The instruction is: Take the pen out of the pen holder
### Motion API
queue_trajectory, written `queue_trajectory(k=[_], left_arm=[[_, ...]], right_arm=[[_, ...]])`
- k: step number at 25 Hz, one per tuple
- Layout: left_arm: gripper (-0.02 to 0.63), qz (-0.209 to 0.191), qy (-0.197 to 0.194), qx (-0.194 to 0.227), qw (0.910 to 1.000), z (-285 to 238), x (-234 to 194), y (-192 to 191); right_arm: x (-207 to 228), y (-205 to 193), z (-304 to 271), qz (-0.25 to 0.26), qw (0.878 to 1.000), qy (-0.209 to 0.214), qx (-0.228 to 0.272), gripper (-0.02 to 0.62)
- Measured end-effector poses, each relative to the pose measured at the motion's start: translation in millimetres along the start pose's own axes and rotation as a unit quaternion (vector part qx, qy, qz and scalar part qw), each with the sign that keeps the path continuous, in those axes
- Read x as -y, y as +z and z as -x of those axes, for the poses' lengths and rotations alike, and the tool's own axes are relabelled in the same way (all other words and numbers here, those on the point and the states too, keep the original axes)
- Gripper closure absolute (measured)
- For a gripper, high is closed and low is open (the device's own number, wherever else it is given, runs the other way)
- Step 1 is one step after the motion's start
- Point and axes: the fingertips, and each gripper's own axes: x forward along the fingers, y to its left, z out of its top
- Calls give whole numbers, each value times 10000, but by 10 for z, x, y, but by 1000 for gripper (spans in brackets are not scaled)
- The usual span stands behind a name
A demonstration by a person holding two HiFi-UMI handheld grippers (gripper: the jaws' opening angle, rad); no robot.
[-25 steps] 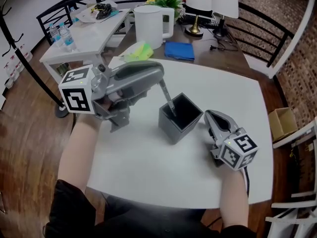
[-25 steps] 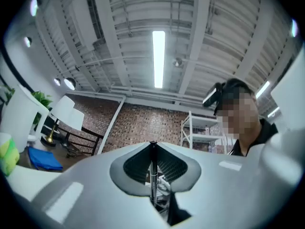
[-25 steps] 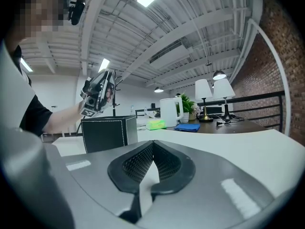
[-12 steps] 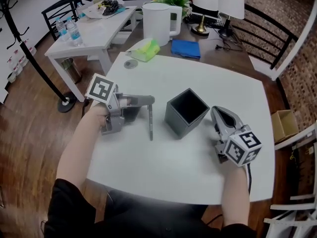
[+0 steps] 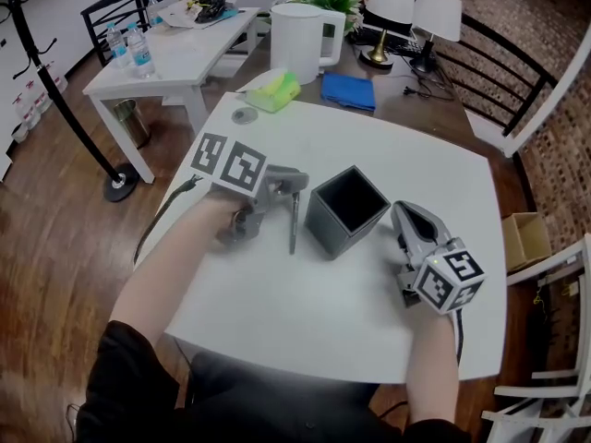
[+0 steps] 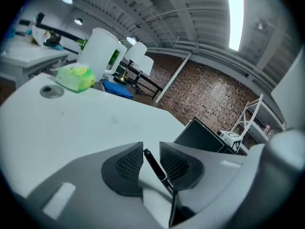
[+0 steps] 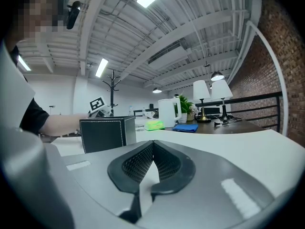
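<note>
The black square pen holder (image 5: 346, 212) stands empty in the middle of the white table (image 5: 434, 173). Just left of it, low over the tabletop, is my left gripper (image 5: 294, 186). Its jaws are opening, and the dark pen (image 5: 294, 221) still lies between them, pointing toward me. In the left gripper view the pen (image 6: 155, 165) sits loose between the pads of the left gripper (image 6: 151, 151), with a gap at the left pad. The holder (image 6: 200, 137) is at the right there. My right gripper (image 5: 406, 218) rests on the table right of the holder, shut and empty. The right gripper view shows the right gripper (image 7: 153, 151) and the holder (image 7: 107, 133).
A white kettle (image 5: 300, 40), a green object (image 5: 273, 91), a blue cloth (image 5: 348, 91) and two lamps (image 5: 392, 7) stand beyond the table's far edge. A small round disc (image 5: 244, 115) lies at the far left corner. A side table (image 5: 175, 53) with bottles is further left.
My left gripper drew the pen out of the holder, swung down and to the left, and its jaws have widened around the pen. The right gripper has not moved.
</note>
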Motion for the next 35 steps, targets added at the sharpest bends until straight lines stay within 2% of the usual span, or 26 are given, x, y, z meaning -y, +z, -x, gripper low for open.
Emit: queue_trajectory(k=[3,8,12,15,18,26,35], left_arm=[[523,-656,623,334,9953,3,-44,21],[523,-1503,1374,881,9751,92,-83,56],[524,-1724,1386,1378,9654,263,-81,122],[533,-1912,1411,1842,9537,491,-71,178],[552,-2028,1486,2115,9445,646,-117,183],[587,-1987,1663,2193,9406,701,-178,150],[588,-1980,1666,2207,9404,698,-169,152]], right_arm=[[-8,-1,0,5,10000,4,0,581],[-1,3,2,14,10000,5,9,581],[2,-8,6,12,10000,-2,28,581],[-1,-6,12,16,10000,-5,37,581],[3,9,15,27,10000,-20,44,581],[24,-9,17,10,9999,-101,52,581],[26,3,37,29,9999,-120,58,583]])
